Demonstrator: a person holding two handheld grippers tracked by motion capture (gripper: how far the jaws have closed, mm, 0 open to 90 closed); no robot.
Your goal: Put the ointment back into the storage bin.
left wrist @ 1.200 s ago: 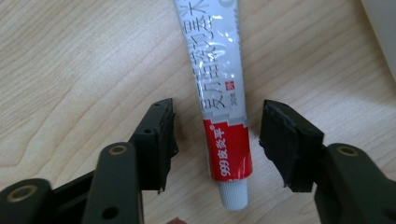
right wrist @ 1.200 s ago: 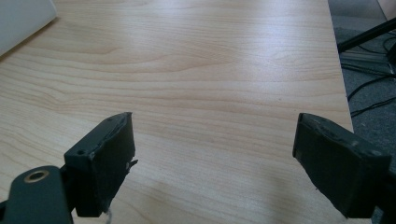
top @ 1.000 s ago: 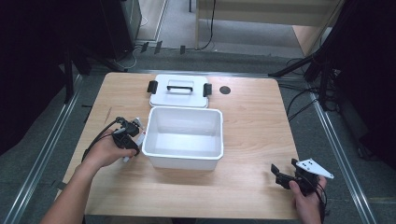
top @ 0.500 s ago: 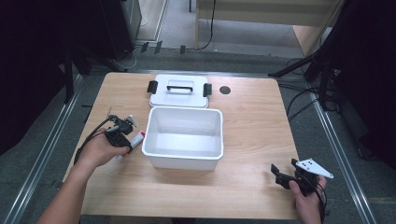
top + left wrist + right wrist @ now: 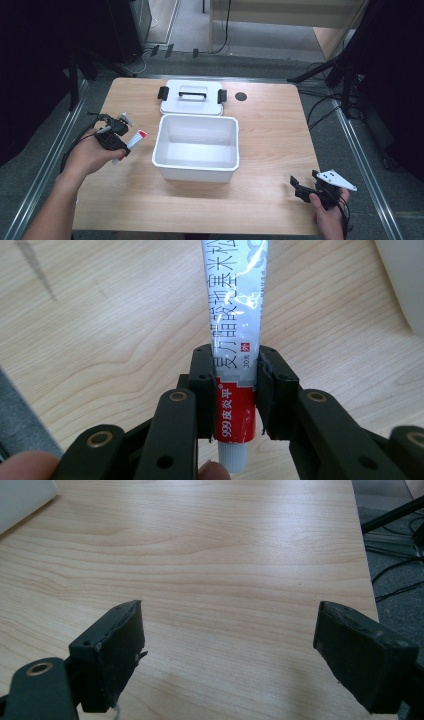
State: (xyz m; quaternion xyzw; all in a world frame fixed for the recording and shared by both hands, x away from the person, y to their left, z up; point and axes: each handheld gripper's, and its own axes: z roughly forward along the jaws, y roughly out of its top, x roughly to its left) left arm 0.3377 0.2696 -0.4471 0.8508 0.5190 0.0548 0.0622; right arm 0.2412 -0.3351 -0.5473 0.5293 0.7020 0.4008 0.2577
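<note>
Ointment tube (image 5: pixel 235 345), a slim silver-white squeeze tube with a red band and white cap at its lower end, is clamped between the jaws of my left gripper (image 5: pixel 235 390), which press on both sides just above the red band. In the high view I hold the tube (image 5: pixel 131 143) off the light wooden table (image 5: pixel 260 215), just left of the open white rectangular plastic bin (image 5: pixel 197 172).

To do this step well, I judge that I should keep the clamp firm, since the grip sits low on the tube and its long body could swing. I should carry it level above the bin's near-left rim, then part the jaws once the tube hangs over the hollow.

My right gripper (image 5: pixel 309 186) rests near the table's front right corner, its jaws (image 5: pixel 227 650) wide apart with nothing between them, well away from the path. The bin's white lid with a handle and two black clips (image 5: pixel 192 96) lies flat behind the bin, touching or nearly touching its far wall. A small dark round hole (image 5: pixel 241 96) sits in the tabletop beside the lid. Only the bin's left wall stands between tube and hollow.
</note>
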